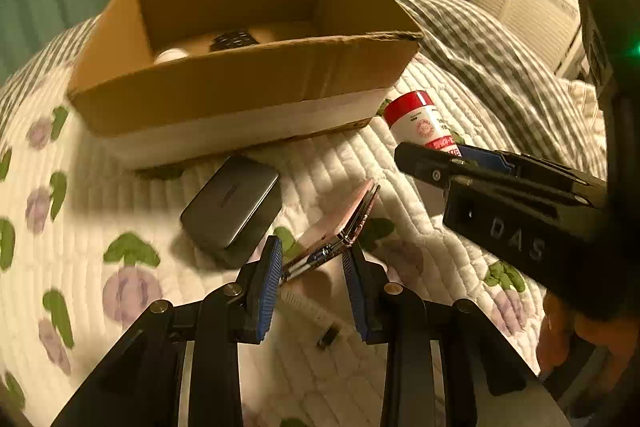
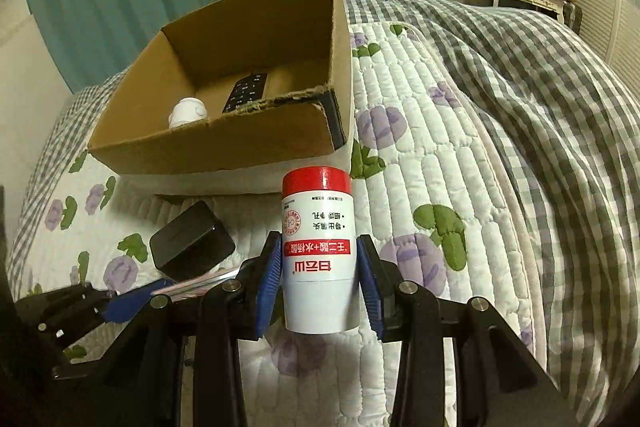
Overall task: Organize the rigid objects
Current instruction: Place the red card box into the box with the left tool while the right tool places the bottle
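Bracketing a pink flip phone, the left gripper seems to pinch it; right gripper clamps the red-capped bottle, both presumably bound for the cardboard box.

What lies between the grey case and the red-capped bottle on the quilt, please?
The pink folding phone, propped up on the quilt between the grey case and the bottle, with the left gripper around its near end; the left wrist view shows this.

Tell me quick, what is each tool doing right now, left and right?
Left tool: around the pink folding phone; whether the grip is firm cannot be told.
Right tool: closed on the white bottle with the red cap.
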A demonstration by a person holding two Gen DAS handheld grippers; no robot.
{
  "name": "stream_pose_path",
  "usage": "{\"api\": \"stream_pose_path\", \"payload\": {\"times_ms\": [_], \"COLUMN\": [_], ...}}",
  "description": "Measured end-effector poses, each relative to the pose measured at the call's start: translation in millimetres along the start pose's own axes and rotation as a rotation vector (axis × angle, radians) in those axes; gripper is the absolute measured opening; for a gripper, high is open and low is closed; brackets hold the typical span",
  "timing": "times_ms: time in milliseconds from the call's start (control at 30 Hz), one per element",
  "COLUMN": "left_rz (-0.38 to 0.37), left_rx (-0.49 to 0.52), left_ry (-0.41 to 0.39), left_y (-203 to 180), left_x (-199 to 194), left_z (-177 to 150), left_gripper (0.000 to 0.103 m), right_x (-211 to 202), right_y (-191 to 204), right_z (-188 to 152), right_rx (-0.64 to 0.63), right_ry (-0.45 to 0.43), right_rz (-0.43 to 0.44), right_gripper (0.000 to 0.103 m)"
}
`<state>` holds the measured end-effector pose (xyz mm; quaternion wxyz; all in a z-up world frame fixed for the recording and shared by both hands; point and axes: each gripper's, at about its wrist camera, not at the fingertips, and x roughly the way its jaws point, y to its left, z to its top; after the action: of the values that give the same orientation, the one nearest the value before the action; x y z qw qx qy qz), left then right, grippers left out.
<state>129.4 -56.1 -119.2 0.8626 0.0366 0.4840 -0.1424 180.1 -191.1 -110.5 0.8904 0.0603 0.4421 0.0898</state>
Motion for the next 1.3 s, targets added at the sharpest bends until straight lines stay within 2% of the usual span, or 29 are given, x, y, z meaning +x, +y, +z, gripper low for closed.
{"api": "stream_pose_path", "payload": {"times_ms": [100,167,233,300,467,567,733,867,1067,1200,1300], "left_rz": [0.026,-0.002,-0.022,-0.009,0.007,0.040,-0.003,0.013,0.095,0.141,0.146], "left_rx": [0.040,0.064,0.061,0.038,0.005,-0.011,-0.034,-0.043,-0.069,-0.083,-0.077], "left_ry": [0.022,0.010,0.014,0.033,-0.015,-0.066,-0.125,-0.196,-0.266,-0.258,-0.267], "left_y": [2.7,-1.5,1.1,4.7,9.1,5.4,10.8,14.1,27.7,39.6,49.6], "left_x": [13.9,14.5,12.0,7.3,-25.3,-46.3,-92.8,-128.5,-153.6,-148.0,-139.7], "left_z": [9.6,11.0,10.3,9.9,10.1,18.7,32.7,49.9,80.6,105.7,126.5], "left_gripper": [0.027,0.021,0.015,0.010,0.009,0.009,0.010,0.010,0.010,0.010,0.010], "right_x": [3.2,4.8,5.5,5.9,1.5,-18.7,-64.1,-106.9,-142.4,-139.2,-123.7], "right_y": [-3.6,-5.8,-8.5,-11.7,-22.8,-16.7,1.7,12.9,24.6,38.9,53.9], "right_z": [-2.0,-2.9,-3.2,-3.4,-3.2,0.4,12.3,30.2,69.0,99.0,120.3], "right_rx": [0.011,0.020,0.025,0.034,0.075,0.050,-0.010,-0.073,-0.132,-0.187,-0.254], "right_ry": [0.009,0.012,0.014,0.017,0.028,-0.003,-0.073,-0.145,-0.214,-0.238,-0.244], "right_rz": [-0.007,-0.008,-0.011,-0.016,-0.029,-0.025,0.003,-0.010,0.010,0.003,-0.022], "right_gripper": [0.036,0.036,0.036,0.036,0.036,0.036,0.036,0.036,0.036,0.036,0.036]}}
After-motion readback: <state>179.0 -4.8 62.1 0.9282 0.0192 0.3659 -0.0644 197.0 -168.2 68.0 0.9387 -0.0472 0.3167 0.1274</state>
